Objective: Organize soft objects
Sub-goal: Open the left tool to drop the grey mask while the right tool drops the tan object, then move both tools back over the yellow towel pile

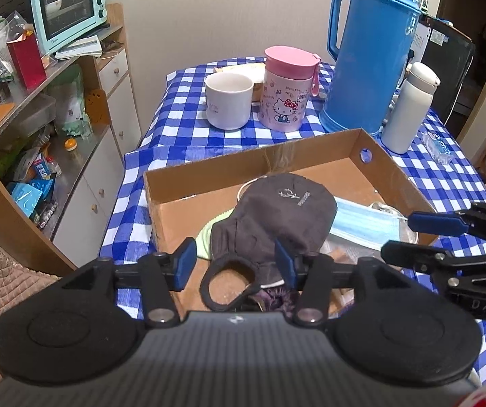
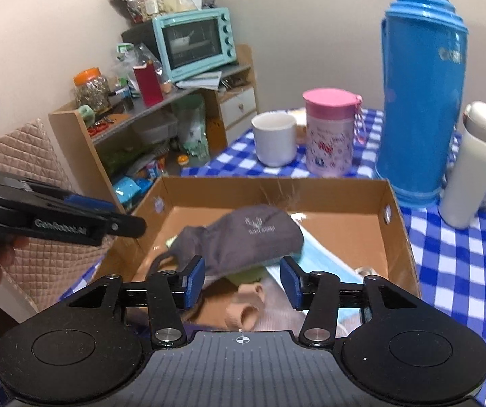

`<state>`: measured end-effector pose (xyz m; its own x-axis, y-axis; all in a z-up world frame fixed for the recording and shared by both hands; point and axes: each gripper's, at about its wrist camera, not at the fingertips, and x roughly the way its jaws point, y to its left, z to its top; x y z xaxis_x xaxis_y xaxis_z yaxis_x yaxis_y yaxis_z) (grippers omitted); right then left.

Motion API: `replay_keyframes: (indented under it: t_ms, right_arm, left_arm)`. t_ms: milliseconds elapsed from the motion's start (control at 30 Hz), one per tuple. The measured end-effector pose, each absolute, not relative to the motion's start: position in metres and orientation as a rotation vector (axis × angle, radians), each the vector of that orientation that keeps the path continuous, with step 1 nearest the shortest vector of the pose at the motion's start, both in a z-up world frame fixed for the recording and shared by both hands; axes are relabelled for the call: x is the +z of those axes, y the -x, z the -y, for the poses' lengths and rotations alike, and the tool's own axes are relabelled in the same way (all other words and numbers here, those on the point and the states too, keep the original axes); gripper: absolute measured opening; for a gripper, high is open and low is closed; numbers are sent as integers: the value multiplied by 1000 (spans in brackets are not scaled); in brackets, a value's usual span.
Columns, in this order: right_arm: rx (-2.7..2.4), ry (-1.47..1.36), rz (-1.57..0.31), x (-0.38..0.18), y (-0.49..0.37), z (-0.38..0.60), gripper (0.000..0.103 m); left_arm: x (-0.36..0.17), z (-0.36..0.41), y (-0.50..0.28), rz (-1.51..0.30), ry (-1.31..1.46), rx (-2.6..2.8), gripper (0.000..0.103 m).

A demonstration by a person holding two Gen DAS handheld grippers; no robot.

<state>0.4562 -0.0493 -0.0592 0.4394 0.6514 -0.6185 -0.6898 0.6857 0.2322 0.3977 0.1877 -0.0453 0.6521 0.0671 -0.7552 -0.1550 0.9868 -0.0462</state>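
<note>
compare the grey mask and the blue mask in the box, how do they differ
The grey mask is thick dark fabric with a small printed logo; the blue mask is thin, pale and pleated. The grey mask lies on top, humped up, while the blue mask lies flat, partly under it. Both are soft face masks inside the cardboard box.

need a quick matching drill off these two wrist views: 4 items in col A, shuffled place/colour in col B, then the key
A
1. grey cloth mask
2. surgical mask
3. white mug
4. tall thermos

B
a. blue, stands behind the cardboard box
b. pale blue, lies flat in the box
c. on the checked cloth beside the pink cup
d. on top of the pile in the box

Pairs: 1-d, 2-b, 3-c, 4-a
</note>
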Motion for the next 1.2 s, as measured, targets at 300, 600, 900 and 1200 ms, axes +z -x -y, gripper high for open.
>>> replay_keyframes:
  t_ms: [300,600,900,1200]
  right_arm:
    - [792,22,-784,-54,-440,72,58]
    - [753,-2,-795,-37,-411,103,60]
    - [680,-39,-815,-24,-369,145,60]
    - [630,-32,-852,-25,-317,184,61]
  left_arm:
    - [-35,-180,-374,-841,126,113,58]
    - [-24,-165,-337,-842,138,99,61]
    - [-24,-153,-284,-886,136,111,61]
    - [-30,-141,-233,-929,143,114,61]
